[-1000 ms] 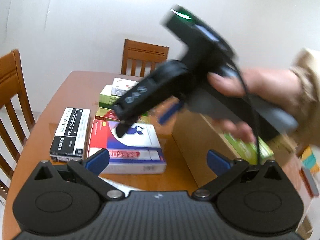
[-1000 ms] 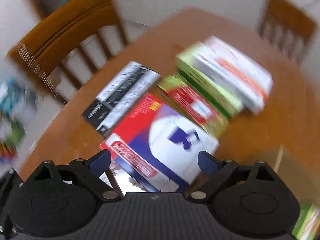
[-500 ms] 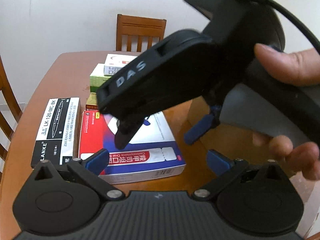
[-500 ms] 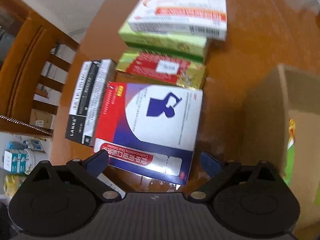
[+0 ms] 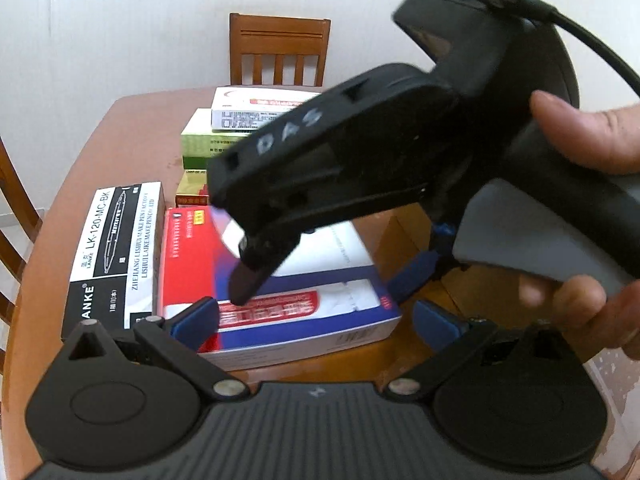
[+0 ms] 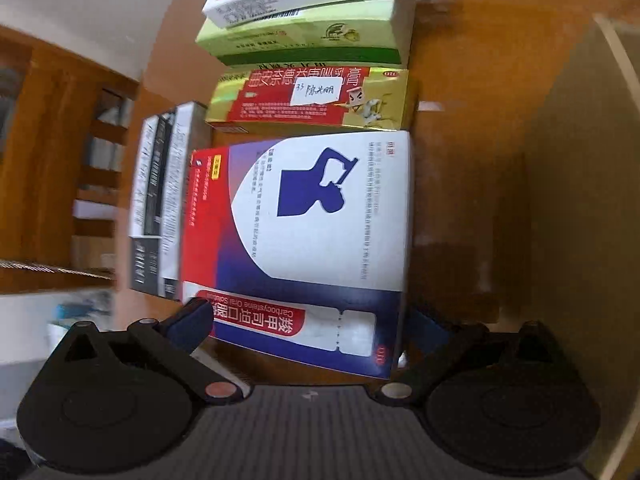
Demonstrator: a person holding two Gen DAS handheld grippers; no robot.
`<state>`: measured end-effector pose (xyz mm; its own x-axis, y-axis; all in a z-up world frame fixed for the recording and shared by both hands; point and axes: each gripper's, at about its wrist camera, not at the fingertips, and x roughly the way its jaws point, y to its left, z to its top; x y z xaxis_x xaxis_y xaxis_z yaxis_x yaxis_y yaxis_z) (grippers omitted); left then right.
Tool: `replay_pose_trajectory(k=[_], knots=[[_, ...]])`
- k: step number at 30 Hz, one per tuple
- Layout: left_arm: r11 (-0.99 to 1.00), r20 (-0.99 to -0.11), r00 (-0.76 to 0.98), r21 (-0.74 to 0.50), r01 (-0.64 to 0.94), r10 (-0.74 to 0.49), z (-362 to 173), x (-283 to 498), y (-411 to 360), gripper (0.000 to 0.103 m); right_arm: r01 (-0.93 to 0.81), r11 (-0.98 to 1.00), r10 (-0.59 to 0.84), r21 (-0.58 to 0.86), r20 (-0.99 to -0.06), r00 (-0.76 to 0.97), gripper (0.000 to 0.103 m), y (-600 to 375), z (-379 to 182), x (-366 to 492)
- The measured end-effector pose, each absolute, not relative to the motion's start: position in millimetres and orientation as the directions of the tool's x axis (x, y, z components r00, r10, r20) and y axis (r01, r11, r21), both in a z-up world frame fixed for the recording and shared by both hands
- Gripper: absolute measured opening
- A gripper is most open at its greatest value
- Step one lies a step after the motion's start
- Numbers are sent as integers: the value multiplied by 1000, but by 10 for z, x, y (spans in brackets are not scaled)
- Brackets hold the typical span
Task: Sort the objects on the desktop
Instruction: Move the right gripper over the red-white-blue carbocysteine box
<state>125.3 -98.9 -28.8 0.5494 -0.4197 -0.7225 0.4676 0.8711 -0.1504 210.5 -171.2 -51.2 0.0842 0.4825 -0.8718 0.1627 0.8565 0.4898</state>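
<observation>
right gripper (image 6: 308, 322) angled steeply down, jaws just spread wide astride the medicine box (image 6: 320, 216).

Wooden tabletop (image 5: 132, 128), brown, glossy; one slat-backed wooden chair (image 5: 279, 50) at far edge against plain white wall (image 5: 120, 20); second wooden chair (image 5: 12, 216) partly visible at left side.

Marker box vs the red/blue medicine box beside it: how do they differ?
The marker box is black and white; the medicine box is red, blue and white with a dark blue silhouette. The marker box is narrow and long; the medicine box is clearly wider. The right gripper straddles the medicine box's near end with open fingers; nothing brackets the marker box. Both lie flat on the wooden table, side by side, long sides parallel.
</observation>
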Motion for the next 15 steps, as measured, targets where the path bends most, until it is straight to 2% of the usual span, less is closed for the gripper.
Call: replay_pose_trajectory(k=[4,15], knots=[[872,-718,565,-118,476,-406,-274,1224,-1018,103,146,792,579,593,-805,126,103,-1762,-494,2069],[873,-706,578,-118,473,-409,-246,1265,-1090,103,136,682,686,719,-693,224,103,-1930,-403,1960]])
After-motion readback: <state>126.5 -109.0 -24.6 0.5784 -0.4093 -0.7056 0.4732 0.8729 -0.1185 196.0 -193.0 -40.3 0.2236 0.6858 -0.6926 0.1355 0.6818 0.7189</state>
